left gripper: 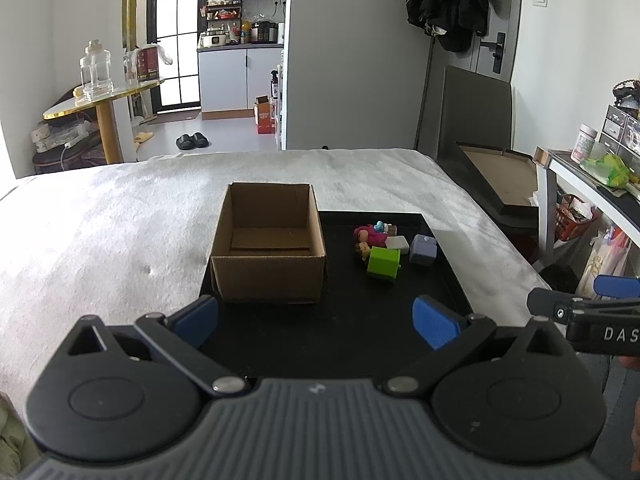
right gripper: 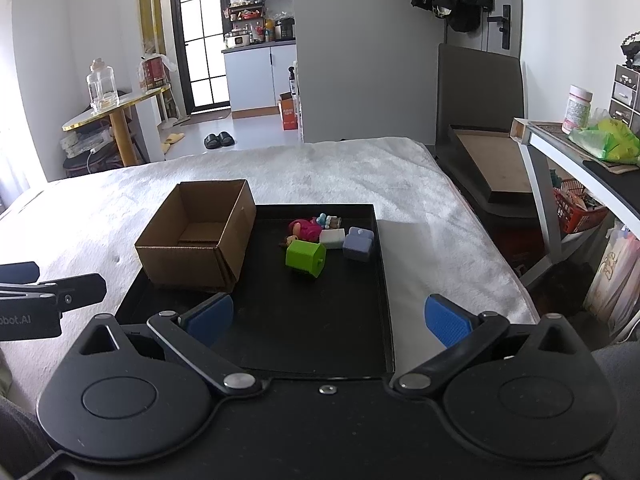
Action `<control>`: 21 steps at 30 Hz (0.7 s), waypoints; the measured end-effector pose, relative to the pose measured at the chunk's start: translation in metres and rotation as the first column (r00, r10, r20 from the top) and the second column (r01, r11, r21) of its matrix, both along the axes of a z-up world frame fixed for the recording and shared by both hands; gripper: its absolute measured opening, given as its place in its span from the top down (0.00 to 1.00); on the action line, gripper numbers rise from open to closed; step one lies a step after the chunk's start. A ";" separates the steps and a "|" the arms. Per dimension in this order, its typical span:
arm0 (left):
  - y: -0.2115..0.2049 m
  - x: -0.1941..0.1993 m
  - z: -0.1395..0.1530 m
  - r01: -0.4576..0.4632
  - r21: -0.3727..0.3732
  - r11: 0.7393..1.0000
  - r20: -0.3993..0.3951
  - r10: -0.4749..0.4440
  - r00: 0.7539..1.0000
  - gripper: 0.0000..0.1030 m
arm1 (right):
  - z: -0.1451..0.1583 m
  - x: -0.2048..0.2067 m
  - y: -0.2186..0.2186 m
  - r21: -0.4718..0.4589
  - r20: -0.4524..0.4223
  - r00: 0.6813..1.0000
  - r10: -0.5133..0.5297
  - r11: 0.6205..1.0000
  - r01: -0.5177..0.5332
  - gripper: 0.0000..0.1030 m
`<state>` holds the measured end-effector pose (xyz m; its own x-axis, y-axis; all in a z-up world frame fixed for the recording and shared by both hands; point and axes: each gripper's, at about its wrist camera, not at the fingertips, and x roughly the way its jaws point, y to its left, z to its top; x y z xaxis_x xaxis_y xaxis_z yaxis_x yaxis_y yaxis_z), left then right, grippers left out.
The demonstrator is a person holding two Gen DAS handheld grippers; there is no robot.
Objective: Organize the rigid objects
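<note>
An open, empty cardboard box (left gripper: 268,248) stands on the left of a black tray (left gripper: 360,320); it also shows in the right wrist view (right gripper: 200,236), as does the tray (right gripper: 312,320). Small toys lie at the tray's far right: a green block (left gripper: 384,263) (right gripper: 306,258), a lavender block (left gripper: 423,250) (right gripper: 359,244), a white block (left gripper: 397,243) (right gripper: 332,238), a pink doll (left gripper: 370,234) (right gripper: 306,229). My left gripper (left gripper: 316,322) is open and empty over the tray's near edge. My right gripper (right gripper: 328,320) is open and empty, near the tray's front.
The tray lies on a white fluffy cover (left gripper: 100,220) over a bed. A desk (right gripper: 580,160) with clutter stands to the right, a dark chair (right gripper: 480,80) behind it. A round table (left gripper: 100,100) with a glass jar stands far left.
</note>
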<state>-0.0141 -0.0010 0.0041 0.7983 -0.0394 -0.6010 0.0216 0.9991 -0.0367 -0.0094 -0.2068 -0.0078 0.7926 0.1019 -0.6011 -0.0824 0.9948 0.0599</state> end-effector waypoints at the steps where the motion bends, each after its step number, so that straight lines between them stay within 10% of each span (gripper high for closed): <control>1: 0.000 0.000 -0.001 0.000 0.000 1.000 -0.003 0.000 1.000 0.00 | 0.000 0.000 0.000 0.000 -0.001 1.000 0.000 1.000 0.000 0.00; 21: -0.001 0.013 -0.007 0.029 -0.050 0.998 -0.057 -0.032 0.998 0.00 | -0.008 0.007 0.006 -0.012 0.001 0.999 0.033 0.999 -0.033 0.00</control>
<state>-0.0011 -0.0023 -0.0031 0.7605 -0.0937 -0.6425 0.0481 0.9949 -0.0881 -0.0026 -0.2012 -0.0158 0.7895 0.1211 -0.6017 -0.1157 0.9921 0.0479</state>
